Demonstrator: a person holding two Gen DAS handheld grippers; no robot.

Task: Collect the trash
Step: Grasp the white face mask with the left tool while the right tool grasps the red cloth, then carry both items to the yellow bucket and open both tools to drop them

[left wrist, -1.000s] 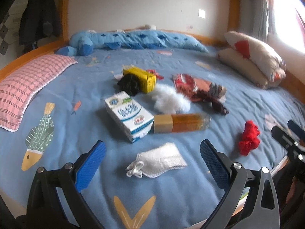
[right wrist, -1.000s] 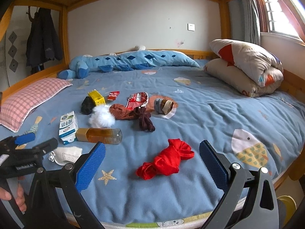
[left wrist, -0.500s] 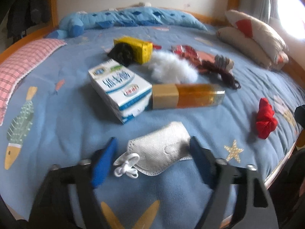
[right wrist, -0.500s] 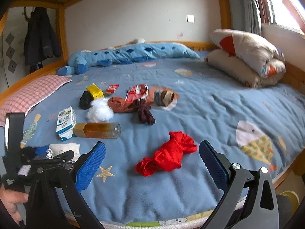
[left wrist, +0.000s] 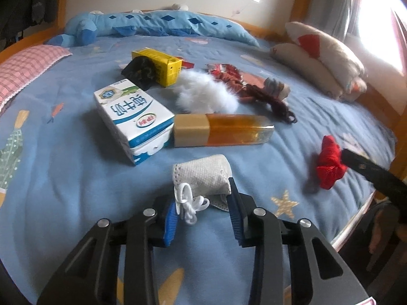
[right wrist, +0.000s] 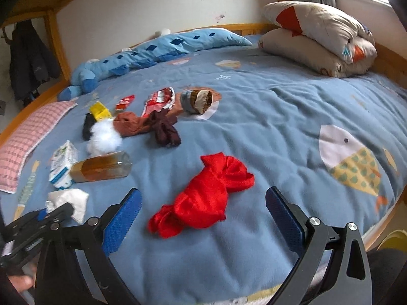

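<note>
My left gripper is shut on a white face mask, squeezed and folded between the blue pads on the blue bedspread. Beyond it lie a white and blue milk carton, an amber bottle, a white fluffy ball and a yellow carton. My right gripper is open, its pads on either side of a red cloth bundle near the bed's front edge. The mask also shows in the right wrist view, held in the left gripper.
Dark and brown socks, a red wrapper and a rolled sock lie mid-bed. A pink checked pillow is at the left, a blue plush toy at the back, folded quilts at the right.
My left gripper has moved forward over the mask and shut on it, crumpling it. My right gripper has moved closer to the red cloth and stays open.
</note>
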